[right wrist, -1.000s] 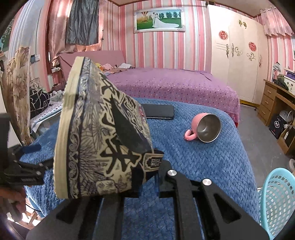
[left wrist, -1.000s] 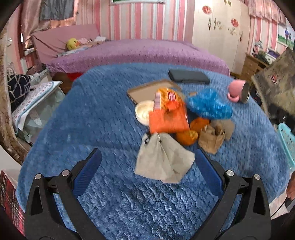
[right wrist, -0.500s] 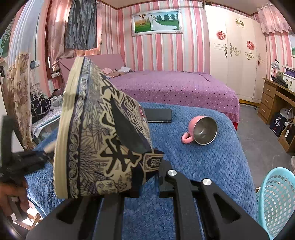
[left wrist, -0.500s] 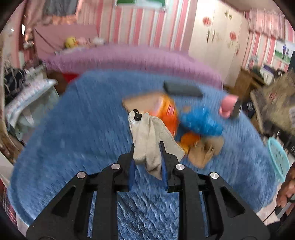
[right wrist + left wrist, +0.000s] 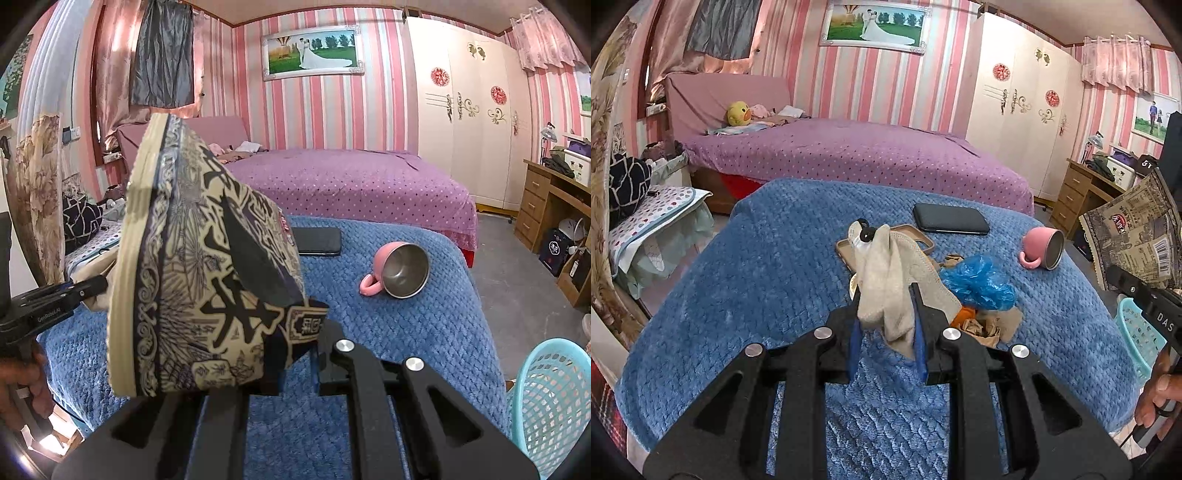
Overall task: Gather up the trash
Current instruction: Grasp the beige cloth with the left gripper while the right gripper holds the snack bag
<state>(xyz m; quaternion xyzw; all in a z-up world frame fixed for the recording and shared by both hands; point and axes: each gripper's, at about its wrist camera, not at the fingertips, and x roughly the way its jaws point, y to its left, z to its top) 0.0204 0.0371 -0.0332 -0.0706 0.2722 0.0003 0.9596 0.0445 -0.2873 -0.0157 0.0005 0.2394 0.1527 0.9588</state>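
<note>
My left gripper (image 5: 884,325) is shut on a crumpled beige wrapper (image 5: 886,273) and holds it above the blue blanket (image 5: 757,280). Below and right lie a blue plastic bag (image 5: 979,282), orange trash (image 5: 964,315) and brown paper scraps (image 5: 986,326). My right gripper (image 5: 288,373) is shut on a patterned paper bag (image 5: 199,266), held open and upright over the blanket; that bag also shows at the right edge of the left wrist view (image 5: 1134,236). The left gripper's side shows at the left in the right wrist view (image 5: 51,299).
A pink metal cup (image 5: 399,269) lies on its side on the blanket, also in the left wrist view (image 5: 1043,247). A black phone (image 5: 951,218) and a tan case (image 5: 923,240) lie further back. A turquoise basket (image 5: 550,402) stands at the right. A purple bed (image 5: 849,151) is behind.
My left gripper closed on the beige wrapper and lifted it off the pile. The right gripper kept holding the patterned bag, nearly still.
</note>
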